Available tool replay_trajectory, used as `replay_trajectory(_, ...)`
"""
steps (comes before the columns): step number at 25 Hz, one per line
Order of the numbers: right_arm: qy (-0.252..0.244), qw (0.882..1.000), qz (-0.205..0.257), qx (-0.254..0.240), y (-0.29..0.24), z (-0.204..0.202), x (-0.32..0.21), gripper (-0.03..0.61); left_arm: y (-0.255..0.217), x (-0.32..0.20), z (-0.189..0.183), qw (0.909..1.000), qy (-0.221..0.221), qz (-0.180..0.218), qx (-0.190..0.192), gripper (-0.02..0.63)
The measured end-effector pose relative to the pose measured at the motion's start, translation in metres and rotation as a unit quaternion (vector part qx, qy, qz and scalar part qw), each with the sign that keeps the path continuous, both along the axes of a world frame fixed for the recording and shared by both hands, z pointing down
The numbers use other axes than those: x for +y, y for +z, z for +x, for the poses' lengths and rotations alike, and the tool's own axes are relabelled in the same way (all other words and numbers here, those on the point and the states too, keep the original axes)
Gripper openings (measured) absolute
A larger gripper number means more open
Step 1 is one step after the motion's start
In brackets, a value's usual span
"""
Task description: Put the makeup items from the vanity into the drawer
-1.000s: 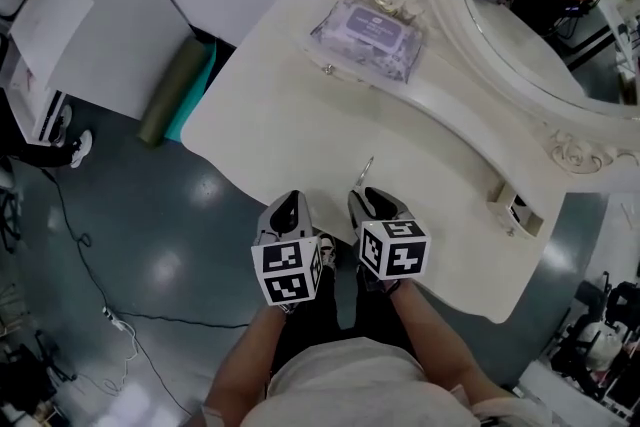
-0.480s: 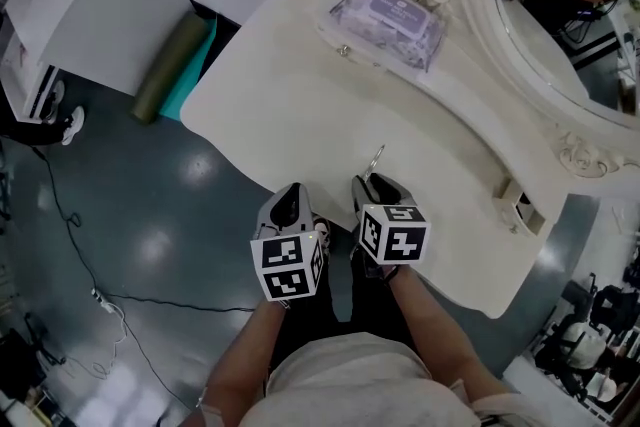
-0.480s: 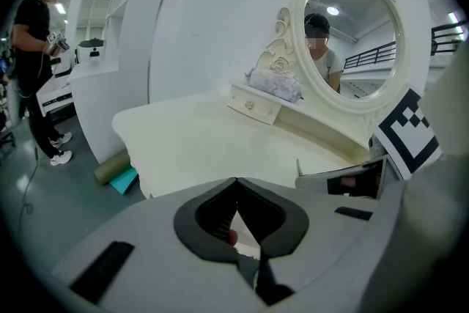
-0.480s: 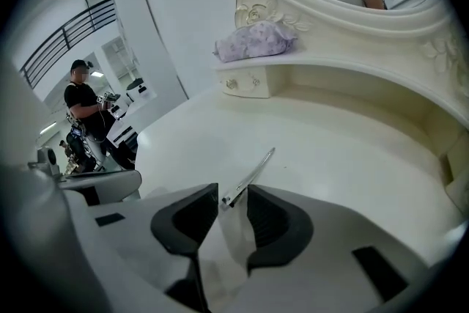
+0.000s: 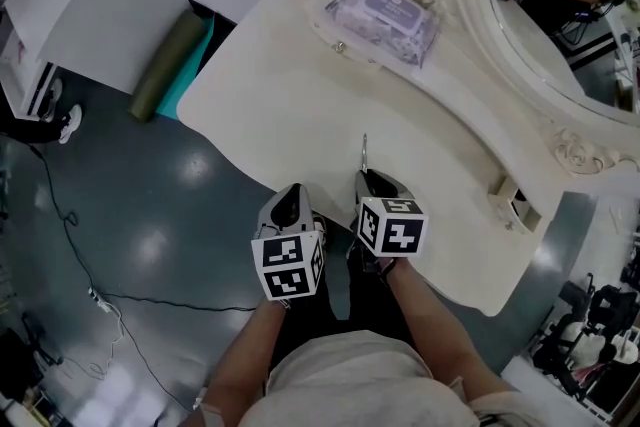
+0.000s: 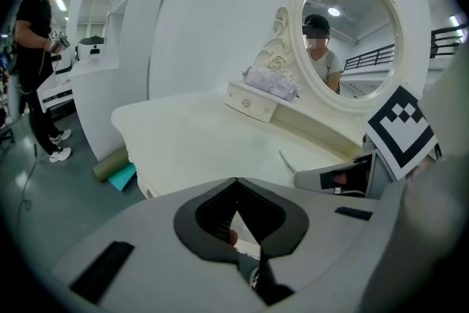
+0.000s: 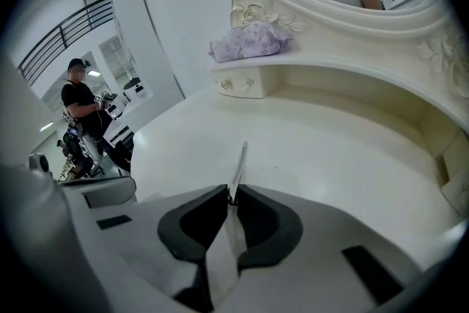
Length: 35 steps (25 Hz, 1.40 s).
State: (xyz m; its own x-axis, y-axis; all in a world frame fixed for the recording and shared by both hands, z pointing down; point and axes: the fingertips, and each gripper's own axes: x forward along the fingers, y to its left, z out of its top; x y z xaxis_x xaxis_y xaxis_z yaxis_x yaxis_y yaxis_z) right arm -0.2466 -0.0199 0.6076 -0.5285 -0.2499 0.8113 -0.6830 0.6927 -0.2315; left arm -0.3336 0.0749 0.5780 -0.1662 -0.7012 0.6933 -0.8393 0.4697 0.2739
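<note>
A thin silvery metal makeup tool sticks out forward from my right gripper over the cream vanity top. The jaws have just been closing and now pinch the tool's near end between their tips. In the right gripper view the gripper points at the vanity's back ledge. My left gripper hangs beside it off the vanity's front edge; its jaws meet at the tips with nothing between them. A purple wipes pack lies on the raised ledge at the back.
An oval mirror in a carved frame rises behind the ledge. A small drawer with a knob sits under the wipes pack. A green roll and cables lie on the floor to the left. A person stands far left.
The thin tool pointed up and to the right before; now it points straight away from me, gripped in the right jaws. Both hands stayed nearly in place.
</note>
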Motion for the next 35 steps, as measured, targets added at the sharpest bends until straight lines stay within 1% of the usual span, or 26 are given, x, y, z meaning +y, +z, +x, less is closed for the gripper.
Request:
replay_trajectory(3,-0.009,1.0,0.017,-0.006,-0.009,0.008,0.0,0.052,-0.004,-0.002,0.001,1.0,0.001,0.004,-0.005,0.005)
replay_trajectory(5,-0.013,1.0,0.019,-0.008,-0.014,0.014,0.002,0.052,-0.006,-0.004,0.001,0.9999,0.001,0.005,-0.01,0.005)
replay_trajectory(9,0.007,1.0,0.006,-0.022,-0.021,0.031,-0.002,0.052,-0.013,-0.013,0.009,0.9997,0.011,0.011,-0.019,0.005)
replay_trajectory(13,0.022,0.999,0.013,-0.031,-0.032,0.048,-0.009,0.052,-0.02,-0.024,0.026,0.9991,0.029,0.021,-0.021,0.005)
replay_trajectory(18,0.051,0.997,0.017,-0.047,-0.047,0.076,-0.017,0.052,-0.029,-0.036,0.057,0.9982,0.049,0.033,-0.006,0.005)
replay_trajectory(22,0.078,0.995,0.025,-0.053,-0.058,0.109,-0.028,0.052,-0.037,-0.053,0.084,0.9956,0.081,0.046,-0.005,0.005)
replay_trajectory(29,0.128,0.99,0.038,-0.053,-0.073,0.165,-0.041,0.052,-0.05,-0.086,0.135,0.9882,0.138,0.066,0.001,0.005)
replay_trajectory(35,0.176,0.982,0.046,-0.05,-0.079,0.213,-0.048,0.052,-0.053,-0.109,0.18,0.9795,0.187,0.074,0.007,0.005)
